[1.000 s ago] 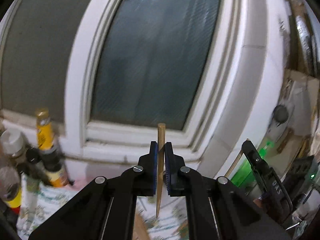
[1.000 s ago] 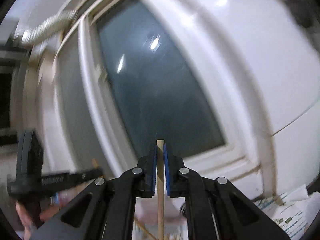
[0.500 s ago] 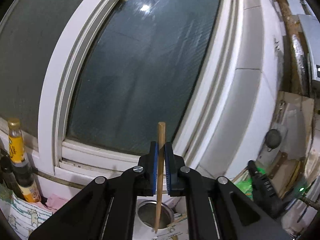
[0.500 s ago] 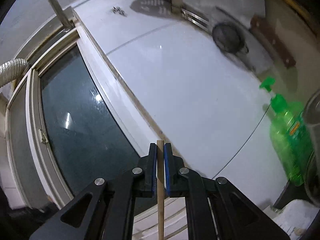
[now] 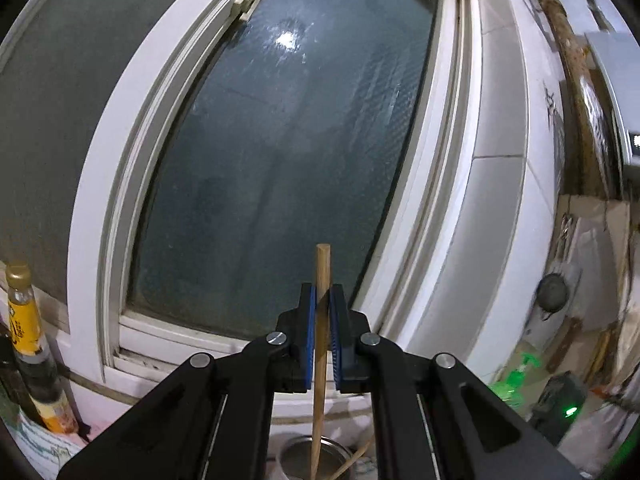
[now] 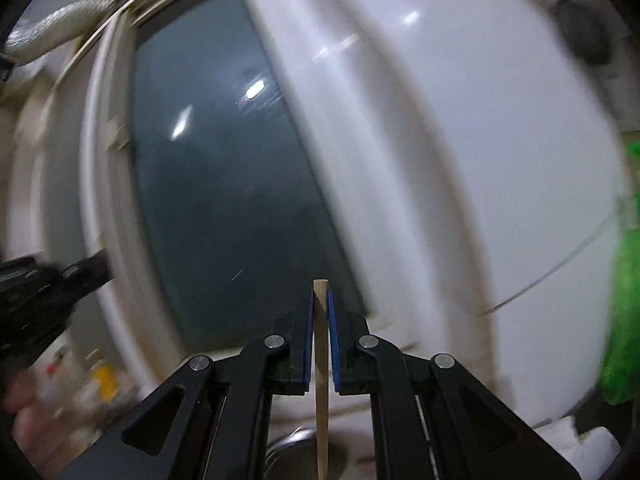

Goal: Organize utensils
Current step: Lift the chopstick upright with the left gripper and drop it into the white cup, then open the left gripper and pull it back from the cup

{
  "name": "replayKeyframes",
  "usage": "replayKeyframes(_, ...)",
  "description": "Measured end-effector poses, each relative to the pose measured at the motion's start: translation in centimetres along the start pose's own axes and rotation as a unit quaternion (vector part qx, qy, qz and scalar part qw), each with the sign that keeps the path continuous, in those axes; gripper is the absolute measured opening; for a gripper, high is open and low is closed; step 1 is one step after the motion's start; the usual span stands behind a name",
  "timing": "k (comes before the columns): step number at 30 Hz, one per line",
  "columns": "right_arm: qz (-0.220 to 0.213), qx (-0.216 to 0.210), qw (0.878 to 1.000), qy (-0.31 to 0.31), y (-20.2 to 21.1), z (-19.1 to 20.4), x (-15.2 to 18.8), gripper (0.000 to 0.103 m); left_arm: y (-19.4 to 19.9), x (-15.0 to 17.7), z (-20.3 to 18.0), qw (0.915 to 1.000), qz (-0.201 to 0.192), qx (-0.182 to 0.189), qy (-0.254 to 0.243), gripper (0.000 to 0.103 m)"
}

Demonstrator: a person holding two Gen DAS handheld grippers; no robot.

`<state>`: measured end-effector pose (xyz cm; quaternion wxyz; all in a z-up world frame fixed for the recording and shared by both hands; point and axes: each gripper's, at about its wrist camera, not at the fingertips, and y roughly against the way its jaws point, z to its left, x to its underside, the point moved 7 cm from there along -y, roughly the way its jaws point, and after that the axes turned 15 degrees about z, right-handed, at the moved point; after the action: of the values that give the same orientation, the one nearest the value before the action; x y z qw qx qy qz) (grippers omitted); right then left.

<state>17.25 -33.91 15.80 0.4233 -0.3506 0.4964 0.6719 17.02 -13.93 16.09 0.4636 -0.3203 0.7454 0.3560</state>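
Note:
My left gripper (image 5: 320, 344) is shut on a wooden chopstick (image 5: 321, 280) held upright, its thin tip hanging just over a round metal holder (image 5: 298, 454) below. Another stick (image 5: 354, 460) leans in that holder. In the blurred right wrist view my right gripper (image 6: 320, 344) is shut on a second chopstick (image 6: 321, 420), also upright, with its lower end above the rim of the metal holder (image 6: 294, 438). The left gripper's black body (image 6: 36, 292) and a hand (image 6: 24, 412) show at the left edge of that view.
A large window (image 5: 280, 160) with a white frame and a white tiled wall (image 5: 496, 240) stand right behind. Sauce bottles (image 5: 28, 340) crowd the left sill. A green soap bottle (image 6: 624, 320) stands at the right, and patterned paper (image 5: 40, 448) covers the counter.
The left view has swung so the metal holder now lies under the chopstick tip. The right gripper swept left, from the green bottle and tiled wall back toward the window and holder.

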Motion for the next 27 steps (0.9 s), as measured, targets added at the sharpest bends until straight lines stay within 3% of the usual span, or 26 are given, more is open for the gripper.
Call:
replayKeyframes(4, 0.059, -0.021, 0.998, 0.002, -2.1, 0.1, 0.8, 0.009, -2.6, 2.5, 0.8, 0.9992, 0.04, -0.002, 0.005, 0.006)
replayKeyframes(10, 0.105, -0.006, 0.994, -0.002, -4.2, -0.4, 2.3, 0.009, -4.7, 6.4, 1.5, 0.9951, 0.098, -0.009, -0.011, 0.006)
replayKeyframes(13, 0.131, 0.024, 0.991, 0.004, -5.3, -0.7, 3.0, 0.009, -4.7, 7.6, 2.0, 0.994, 0.099, -0.035, -0.028, 0.006)
replayKeyframes(17, 0.176, 0.076, 0.981, 0.013, -6.1, -0.5, 4.1, 0.016, -4.4, 8.3, 3.0, 0.9937, 0.108, -0.028, -0.013, 0.007)
replayKeyframes(19, 0.198, 0.093, 0.976, 0.011, -6.3, -0.9, 4.9, 0.026, -4.1, 8.4, 3.4, 0.993, 0.115, -0.021, -0.011, 0.015)
replayKeyframes(23, 0.22, 0.112, 0.969, 0.018, -6.6, -0.7, 5.8, 0.027, -2.2, 8.1, 3.9, 0.993, 0.103, -0.04, -0.043, 0.024)
replayKeyframes(25, 0.225, 0.124, 0.966, 0.026, -6.6, -0.2, 6.1, 0.031, -0.5, 7.9, 3.9, 0.9946, 0.089, -0.031, -0.042, 0.043)
replayKeyframes(27, 0.231, 0.129, 0.964, 0.036, -6.3, 0.5, 6.3, 0.036, 1.5, 7.7, 4.0, 0.9961, 0.066, -0.041, -0.041, 0.052)
